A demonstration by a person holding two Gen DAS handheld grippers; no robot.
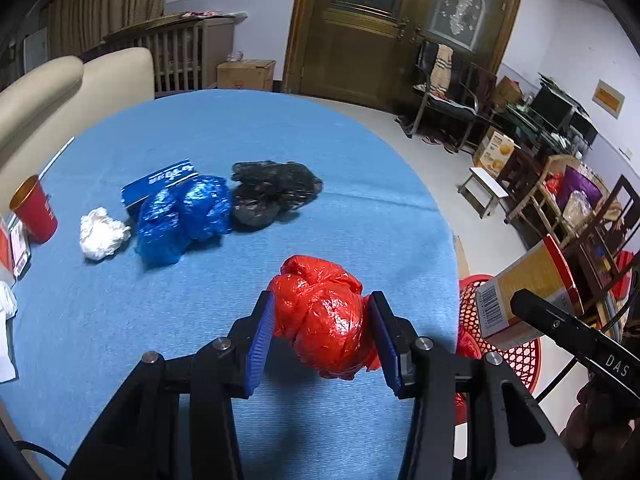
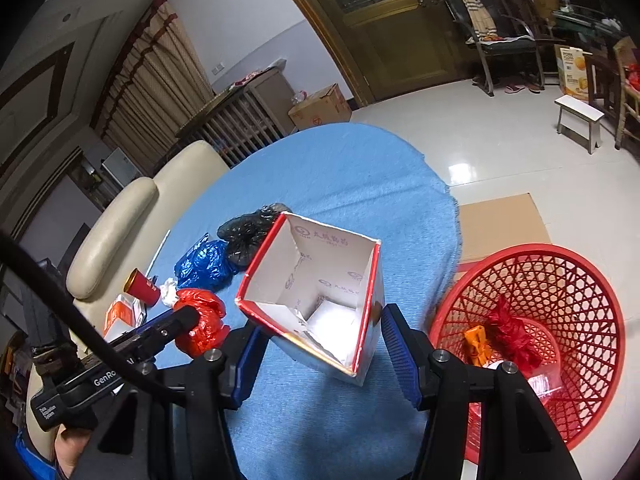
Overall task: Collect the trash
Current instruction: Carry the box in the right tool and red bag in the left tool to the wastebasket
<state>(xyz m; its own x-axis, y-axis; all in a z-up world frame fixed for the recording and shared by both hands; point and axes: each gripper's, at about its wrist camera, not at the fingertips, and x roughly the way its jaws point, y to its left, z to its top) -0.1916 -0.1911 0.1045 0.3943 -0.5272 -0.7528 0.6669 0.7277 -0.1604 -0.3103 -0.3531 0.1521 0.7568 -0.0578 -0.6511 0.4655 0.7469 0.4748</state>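
Observation:
My left gripper (image 1: 322, 334) is shut on a crumpled red plastic bag (image 1: 324, 316) just above the blue tablecloth (image 1: 280, 140); the bag also shows in the right wrist view (image 2: 200, 318). My right gripper (image 2: 320, 344) is shut on an open cardboard box (image 2: 316, 292) with a red rim, held over the table's right edge; the box shows in the left wrist view (image 1: 528, 288). A red mesh basket (image 2: 560, 280) stands on the floor to the right, holding red and orange trash. A blue bag (image 1: 184, 212), black bag (image 1: 272, 192) and white paper wad (image 1: 102, 232) lie on the table.
A red cup (image 1: 34, 210) and a small packet (image 1: 18, 246) stand at the table's left edge, by a cream sofa (image 1: 60, 88). A flat cardboard sheet (image 2: 504, 224) lies on the floor behind the basket. Chairs, a stool (image 2: 580, 118) and boxes stand further off.

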